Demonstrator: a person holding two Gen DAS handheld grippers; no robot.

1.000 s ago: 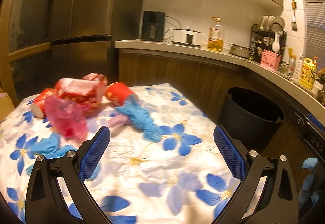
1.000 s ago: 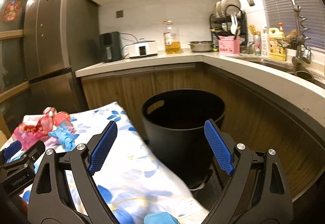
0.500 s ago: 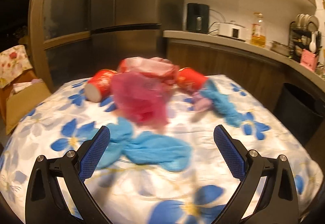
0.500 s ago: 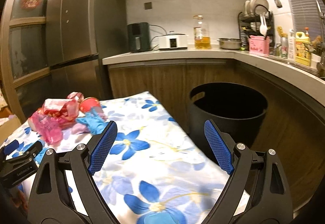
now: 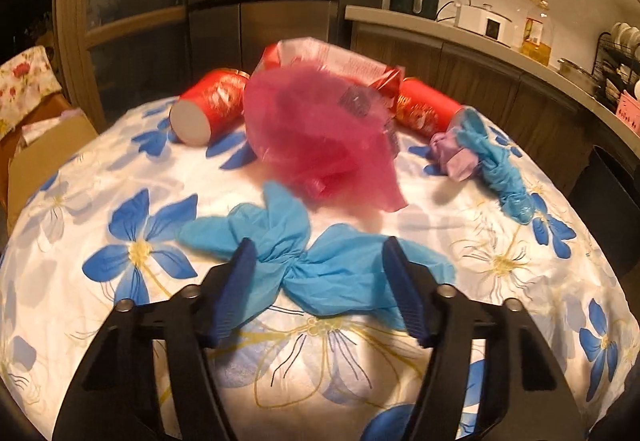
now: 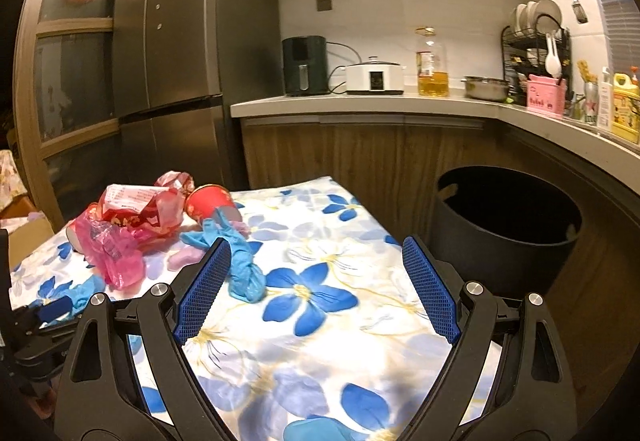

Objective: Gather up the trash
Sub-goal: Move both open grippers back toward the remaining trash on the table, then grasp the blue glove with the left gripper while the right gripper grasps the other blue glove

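The left tool [image 5: 316,281] is closing around a blue glove [image 5: 320,265] on the worktop [image 5: 500,281], the right tool [image 6: 316,289] stands released, and most trash waits outside the bin [image 6: 508,229].

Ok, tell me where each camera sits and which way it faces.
Left wrist: on the left gripper, angled down at the table; jaws closing around a blue glove, pink bag and cups behind.
Right wrist: on the right gripper, open, looking across the table toward the counter and bin; the left gripper shows at its left edge.
Shared: table, pink bag, another blue glove, counter.
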